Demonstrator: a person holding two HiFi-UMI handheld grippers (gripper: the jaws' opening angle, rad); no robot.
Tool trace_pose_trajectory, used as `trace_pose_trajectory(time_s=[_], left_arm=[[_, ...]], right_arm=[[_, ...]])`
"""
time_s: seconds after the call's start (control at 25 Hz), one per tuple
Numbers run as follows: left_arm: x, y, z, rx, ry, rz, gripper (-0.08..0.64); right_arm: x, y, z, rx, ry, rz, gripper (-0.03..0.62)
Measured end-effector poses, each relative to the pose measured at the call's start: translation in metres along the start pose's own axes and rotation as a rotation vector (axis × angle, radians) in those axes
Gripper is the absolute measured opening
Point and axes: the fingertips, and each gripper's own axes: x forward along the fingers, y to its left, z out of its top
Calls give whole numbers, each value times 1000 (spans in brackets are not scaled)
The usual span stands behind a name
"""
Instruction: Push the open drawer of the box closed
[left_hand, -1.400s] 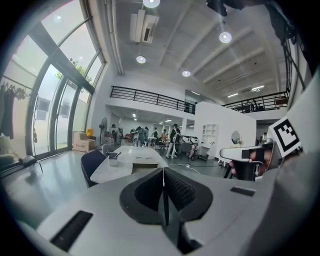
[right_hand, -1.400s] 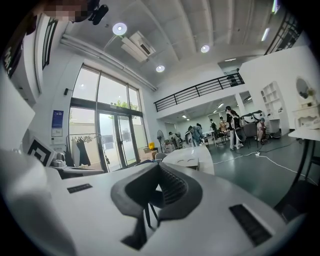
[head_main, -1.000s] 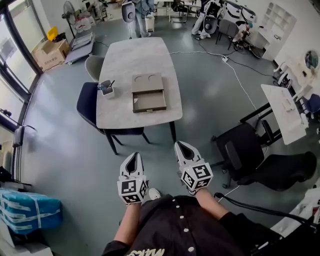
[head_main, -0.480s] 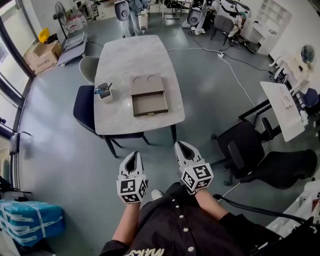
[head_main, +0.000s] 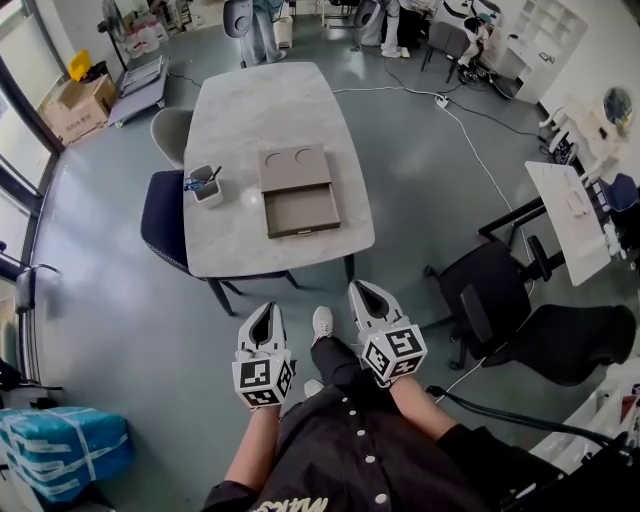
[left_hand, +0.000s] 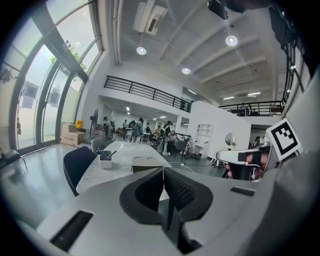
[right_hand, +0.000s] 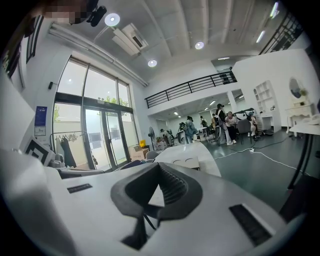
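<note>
We're standing short of the pale marble-topped table (head_main: 250, 100). The flat taupe box (head_main: 293, 167) lies on it with its shallow open drawer (head_main: 302, 212) pulled toward us. It looks light and rigid and should slide easily, so we'd press squarely on the middle of the drawer's front edge. The left gripper (head_main: 264, 313) and right gripper (head_main: 361, 294) hover at waist height, well apart from it, both pinched together on nothing.

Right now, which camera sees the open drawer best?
The head view. It looks down on the table, so the drawer shows pulled out of the box, inside and all. The left gripper view shows only the box edge-on, far off. The right gripper view shows just its top; the drawer is hidden.
</note>
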Motion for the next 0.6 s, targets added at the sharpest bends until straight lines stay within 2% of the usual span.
trace_pose_trajectory(time_s=[0.6], left_arm=[[110, 46, 52, 17, 6, 33, 17]], right_arm=[[132, -36, 35, 16, 18, 59, -3]])
